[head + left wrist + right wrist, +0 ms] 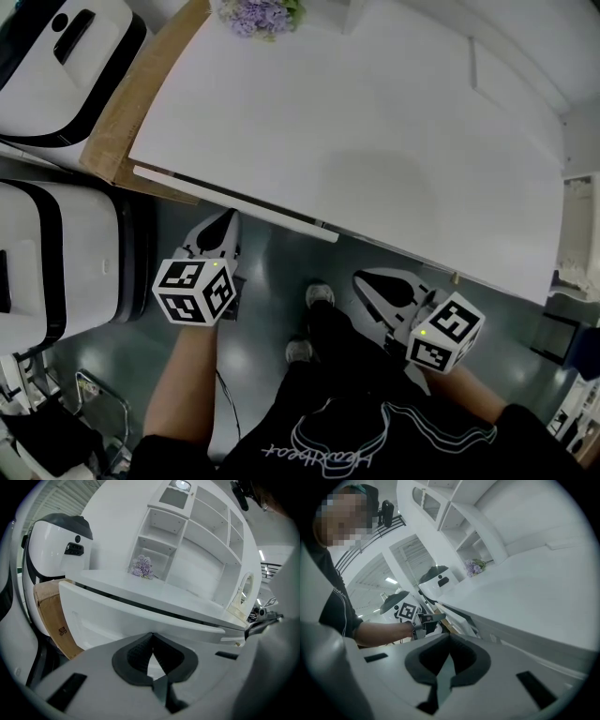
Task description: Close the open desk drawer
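The left gripper sits at 9 o'clock in the head view, its jaws pressed together at the tips with nothing between them, as its own view shows. It points up at the drawer, whose front edge shows as a thin white strip sticking out a little from under the desk, running from 10 o'clock toward the middle. The tips are just beside that strip and may be touching it, though the steep angle does not settle this. In the left gripper view the drawer fills the middle as a wide white panel under the desk top, with a dark gap between them. The right gripper is at 4 o'clock, near the desk edge but apart from it, and its jaws are also closed on nothing. A bunch of purple flowers stands on the desk at 12 o'clock. A cardboard box leans along the desk's side at 10 o'clock.
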### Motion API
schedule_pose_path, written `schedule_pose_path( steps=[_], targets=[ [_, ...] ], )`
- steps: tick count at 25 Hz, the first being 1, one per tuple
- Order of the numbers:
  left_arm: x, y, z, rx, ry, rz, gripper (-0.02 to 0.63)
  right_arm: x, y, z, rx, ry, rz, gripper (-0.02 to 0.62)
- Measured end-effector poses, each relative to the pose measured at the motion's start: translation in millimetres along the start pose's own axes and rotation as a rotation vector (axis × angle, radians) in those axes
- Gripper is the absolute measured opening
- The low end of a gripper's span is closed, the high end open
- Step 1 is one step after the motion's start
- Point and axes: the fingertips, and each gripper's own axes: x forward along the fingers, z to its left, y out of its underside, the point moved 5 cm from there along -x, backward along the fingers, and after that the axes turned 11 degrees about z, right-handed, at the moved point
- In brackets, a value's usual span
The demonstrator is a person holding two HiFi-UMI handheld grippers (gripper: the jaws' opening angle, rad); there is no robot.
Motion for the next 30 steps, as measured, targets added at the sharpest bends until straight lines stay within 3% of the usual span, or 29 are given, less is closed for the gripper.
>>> schedule_pose_path(
  steps=[21,30],
  targets=[
    [12,-9,-6,0.001,-0.015,0.013,0.003,-12,3,0,0.022,0.017,-0.047,0.006],
    [-49,-1,-46,0.006,0.077,-0.022,0.003,-28,-9,33,-0.032,0.002,-0.117,0.006]
  ],
)
